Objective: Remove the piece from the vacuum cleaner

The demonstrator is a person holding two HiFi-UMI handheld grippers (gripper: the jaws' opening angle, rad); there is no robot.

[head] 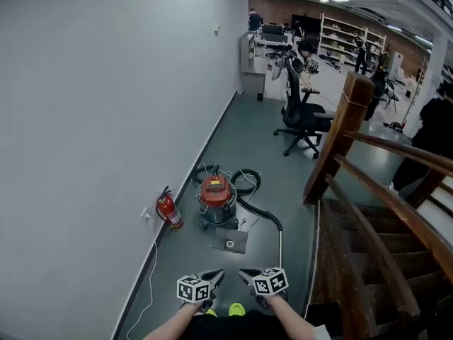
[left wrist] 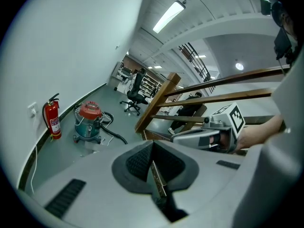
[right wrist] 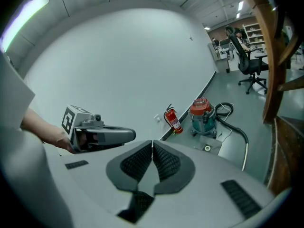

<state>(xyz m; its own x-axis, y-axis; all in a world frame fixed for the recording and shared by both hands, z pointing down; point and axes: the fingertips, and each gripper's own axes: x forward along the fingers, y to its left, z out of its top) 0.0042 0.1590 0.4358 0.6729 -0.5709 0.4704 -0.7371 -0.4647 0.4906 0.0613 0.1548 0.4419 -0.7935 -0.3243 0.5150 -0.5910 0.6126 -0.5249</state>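
Held out side by side on bare forearms (head: 175,324), the left tongs (head: 214,278) and right tongs (head: 248,276), both pressed together and empty, tilt down towards the vacuum (head: 216,200) well ahead.

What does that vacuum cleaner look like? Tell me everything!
The vacuum cleaner is a squat drum, shiny teal-grey metal by the look, with a red lid. It stands upright on the grey floor near the wall, beside a red fire extinguisher. Its black hose loops behind, then runs forward into a pale tube. Nothing holds it.

Grey floor (head: 241,140) with vacuum cleaner (head: 216,200), extinguisher (head: 168,211)
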